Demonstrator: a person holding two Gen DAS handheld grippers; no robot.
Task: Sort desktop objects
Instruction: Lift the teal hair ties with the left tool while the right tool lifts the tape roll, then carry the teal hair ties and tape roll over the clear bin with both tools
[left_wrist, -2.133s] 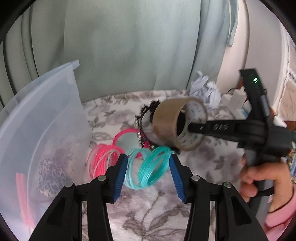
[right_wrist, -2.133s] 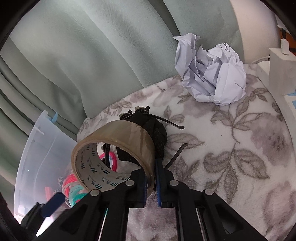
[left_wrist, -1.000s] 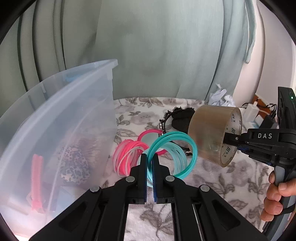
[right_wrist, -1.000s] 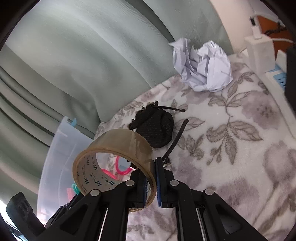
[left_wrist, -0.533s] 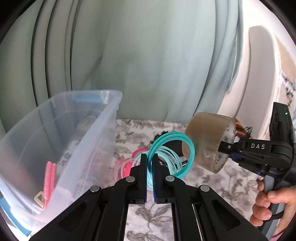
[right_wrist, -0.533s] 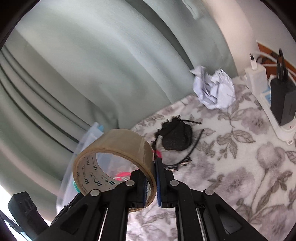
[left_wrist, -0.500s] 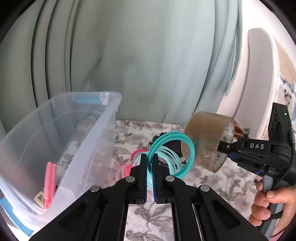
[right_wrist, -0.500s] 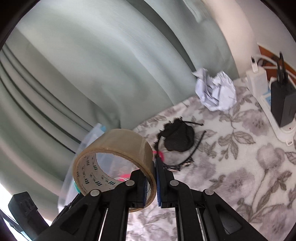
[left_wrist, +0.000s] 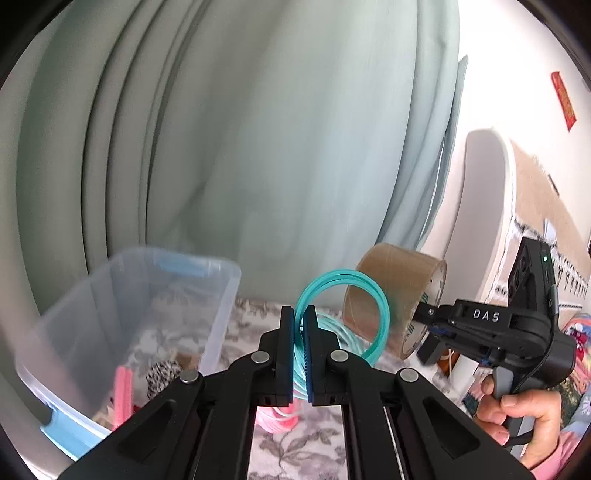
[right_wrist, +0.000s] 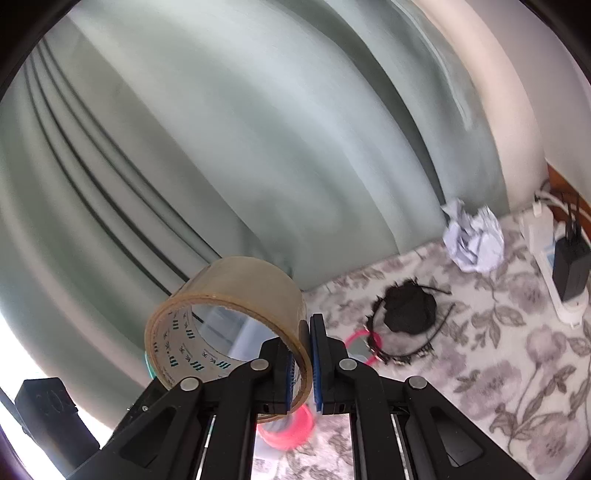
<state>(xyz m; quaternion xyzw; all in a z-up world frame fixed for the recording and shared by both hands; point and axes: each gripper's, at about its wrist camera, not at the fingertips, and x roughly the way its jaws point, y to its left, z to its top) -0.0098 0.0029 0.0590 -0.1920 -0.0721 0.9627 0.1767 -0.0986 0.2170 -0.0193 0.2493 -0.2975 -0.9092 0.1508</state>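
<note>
Your left tongs (left_wrist: 303, 354) are clamped on the bundle of teal rings (left_wrist: 347, 317), pinching several thin strands at one side so the loop stands up in the air beside the clear bin (left_wrist: 136, 317). Your right tongs (right_wrist: 304, 363) are closed on the wall of the tape roll (right_wrist: 229, 306), one pad inside the core and one outside, and the roll hangs out to the left of them, clear of the table (right_wrist: 480, 332).

Judge the rings as very light and springy; they look smooth, so single strands could slide out of a pinch that catches only some of them. Hold across the whole bundle, not at its edge. The tape roll is stiffer and heavier, and held by one wall it may swing about the pads; its glossy outer face looks slippery, the printed core less so.

On the table lie pink rings (right_wrist: 288, 432), a black hair band (right_wrist: 406, 310) and a crumpled paper ball (right_wrist: 472, 240).
</note>
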